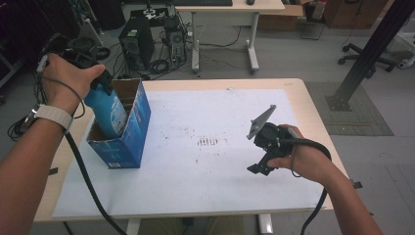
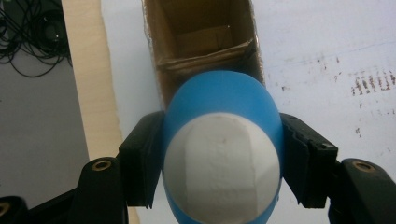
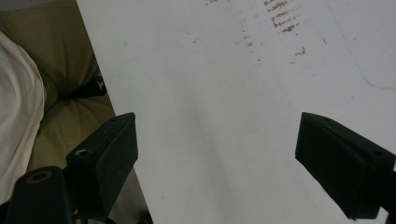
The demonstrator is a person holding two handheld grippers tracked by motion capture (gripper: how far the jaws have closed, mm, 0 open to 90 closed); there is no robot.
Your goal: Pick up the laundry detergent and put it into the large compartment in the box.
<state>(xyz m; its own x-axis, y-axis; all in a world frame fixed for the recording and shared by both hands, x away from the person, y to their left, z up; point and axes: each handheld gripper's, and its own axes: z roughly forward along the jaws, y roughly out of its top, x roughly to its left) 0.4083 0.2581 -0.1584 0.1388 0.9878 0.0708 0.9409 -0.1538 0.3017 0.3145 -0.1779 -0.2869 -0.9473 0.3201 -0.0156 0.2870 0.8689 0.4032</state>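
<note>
A blue bottle [image 1: 108, 110] with a white end [image 2: 223, 168] hangs tilted, its lower part inside an open blue cardboard box [image 1: 129, 132] at the table's left edge. My left gripper [image 1: 100, 82] is shut on the bottle's upper part. In the left gripper view both pads press the bottle [image 2: 224, 98] from either side of my left gripper [image 2: 223, 158], with the box's brown inside [image 2: 201, 42] just beyond it. My right gripper [image 1: 257, 155] hovers over the right of the table, open, with nothing between the jaws of my right gripper [image 3: 217, 158].
A white sheet [image 1: 205, 161] with faint brown marks [image 1: 208, 141] covers most of the wooden table [image 1: 308, 112]. Beyond the far edge are a computer tower [image 1: 137, 41], cables, a desk [image 1: 230, 10], a black post [image 1: 372, 54] and an office chair base [image 1: 364, 56].
</note>
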